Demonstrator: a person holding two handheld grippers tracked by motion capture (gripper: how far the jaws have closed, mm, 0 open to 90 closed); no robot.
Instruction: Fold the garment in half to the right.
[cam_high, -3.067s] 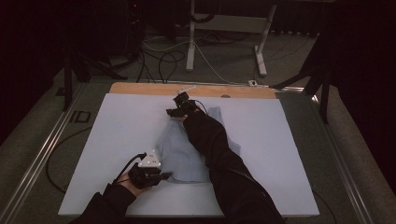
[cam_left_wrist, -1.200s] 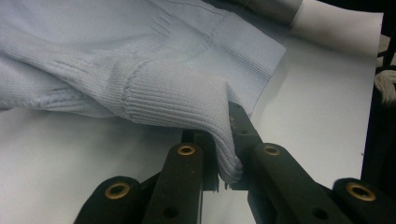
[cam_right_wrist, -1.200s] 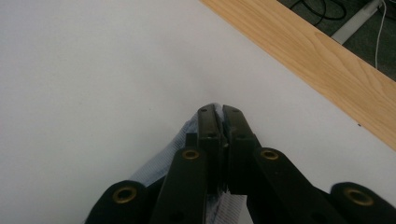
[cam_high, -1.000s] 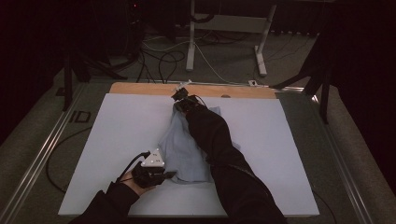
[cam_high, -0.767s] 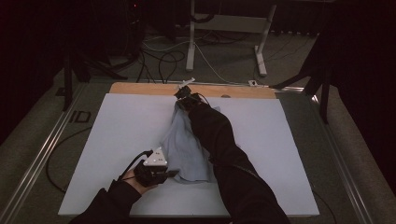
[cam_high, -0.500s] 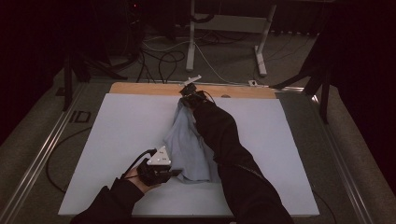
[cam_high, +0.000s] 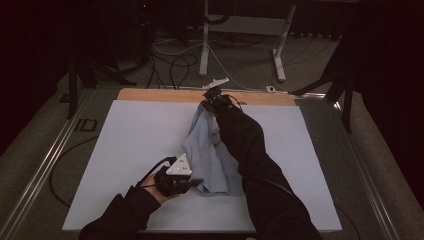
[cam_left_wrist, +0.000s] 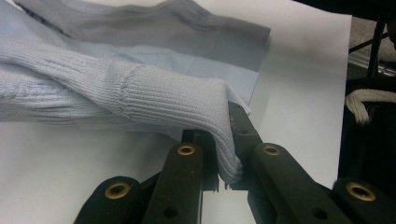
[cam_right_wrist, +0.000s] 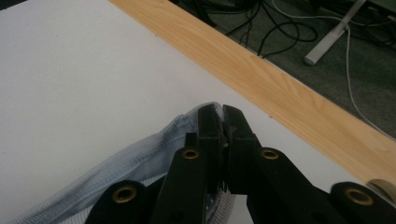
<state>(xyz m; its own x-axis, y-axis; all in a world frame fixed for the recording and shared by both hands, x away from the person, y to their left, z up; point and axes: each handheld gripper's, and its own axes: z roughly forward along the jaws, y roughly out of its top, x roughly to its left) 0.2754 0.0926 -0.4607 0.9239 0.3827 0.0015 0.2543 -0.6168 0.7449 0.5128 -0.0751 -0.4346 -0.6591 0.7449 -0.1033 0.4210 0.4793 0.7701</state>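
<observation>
A pale blue knitted garment (cam_high: 207, 152) is lying stretched along the middle of the white tabletop (cam_high: 125, 150), running from near edge toward the wooden strip (cam_high: 160, 95) at the far side. Left tool (cam_high: 192, 183) is pinching the garment's ribbed near end (cam_left_wrist: 219, 140), jaws clamped on the knit. Right tool (cam_high: 206, 102) is gripping the far hem (cam_right_wrist: 140, 161) close to the wooden strip, jaws closed on what appears to be a thin fold of fabric. Right sleeve (cam_high: 250, 150) is lying over the garment's right side.
</observation>
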